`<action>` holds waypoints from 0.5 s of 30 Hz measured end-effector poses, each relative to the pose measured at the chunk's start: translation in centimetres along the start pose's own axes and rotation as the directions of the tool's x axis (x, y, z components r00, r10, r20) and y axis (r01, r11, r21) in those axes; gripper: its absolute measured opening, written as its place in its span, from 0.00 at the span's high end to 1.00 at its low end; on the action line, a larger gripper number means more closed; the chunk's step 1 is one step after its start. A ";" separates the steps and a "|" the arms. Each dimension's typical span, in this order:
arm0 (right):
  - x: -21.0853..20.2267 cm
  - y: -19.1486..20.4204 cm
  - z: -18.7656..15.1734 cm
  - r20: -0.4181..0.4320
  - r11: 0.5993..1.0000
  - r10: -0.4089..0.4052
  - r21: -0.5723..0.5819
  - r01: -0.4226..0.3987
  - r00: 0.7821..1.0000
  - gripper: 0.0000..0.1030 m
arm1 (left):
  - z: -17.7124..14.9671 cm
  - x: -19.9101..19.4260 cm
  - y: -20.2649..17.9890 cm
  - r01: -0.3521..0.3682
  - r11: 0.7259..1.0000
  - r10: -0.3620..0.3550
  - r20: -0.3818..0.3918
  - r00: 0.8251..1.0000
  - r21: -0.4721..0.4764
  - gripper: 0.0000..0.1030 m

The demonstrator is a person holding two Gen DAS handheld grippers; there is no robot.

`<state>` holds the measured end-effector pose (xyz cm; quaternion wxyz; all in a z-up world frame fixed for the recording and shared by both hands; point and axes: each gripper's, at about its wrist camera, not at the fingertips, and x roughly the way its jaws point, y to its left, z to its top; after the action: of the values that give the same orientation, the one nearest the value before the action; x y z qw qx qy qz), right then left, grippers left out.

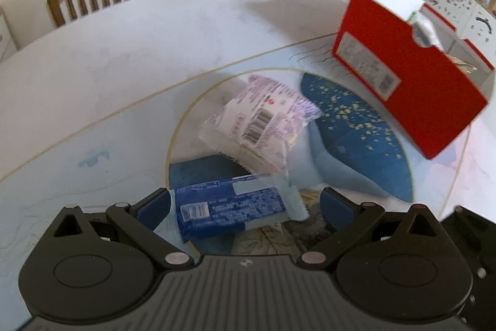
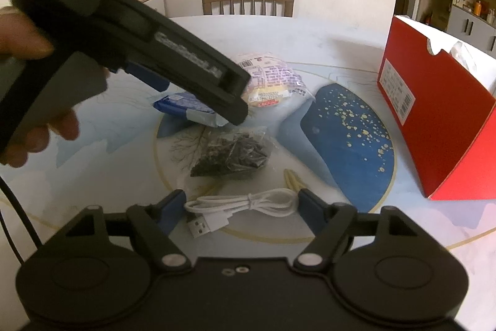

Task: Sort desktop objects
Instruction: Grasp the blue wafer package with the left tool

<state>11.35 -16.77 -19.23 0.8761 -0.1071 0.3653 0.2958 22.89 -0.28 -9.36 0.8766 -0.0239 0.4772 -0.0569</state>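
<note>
My left gripper (image 1: 245, 207) gapes around the blue packet (image 1: 229, 211); red box (image 1: 409, 89) at two o'clock. My right gripper (image 2: 241, 207) spreads wide over the white cable (image 2: 245, 203).

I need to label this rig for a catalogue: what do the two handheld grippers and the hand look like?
Both the left gripper and right gripper have matte black bodies, round pivot housings, silver pins and blue finger pads. The left one's side carries raised grey lettering, too blurred to read. A bare hand shows, no sleeve visible.

left gripper (image 1: 243, 202) jaws wide apart, lower frame | right gripper (image 2: 240, 207) jaws wide apart, lower frame | left hand (image 2: 28, 82) gripping handle, left edge
</note>
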 end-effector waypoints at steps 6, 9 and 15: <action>-0.2 0.0 -0.1 0.000 1.000 -0.008 0.006 0.008 1.000 0.24 | 0.3 1.2 0.5 -0.013 1.000 0.012 -0.021 1.000 -0.021 0.00; -0.3 -0.1 -0.1 -0.001 1.000 -0.009 0.008 0.009 1.000 0.24 | 0.3 1.2 0.7 -0.011 0.999 0.010 -0.019 1.000 -0.030 0.00; -0.3 -0.1 0.0 -0.002 1.000 -0.006 0.006 0.006 1.000 0.24 | 0.0 0.7 0.4 -0.036 0.999 0.036 -0.010 0.999 0.036 0.00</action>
<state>11.20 -16.99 -19.04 0.8769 -0.1060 0.3668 0.2921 23.31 0.03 -10.03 0.8752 0.0009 0.4811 -0.0499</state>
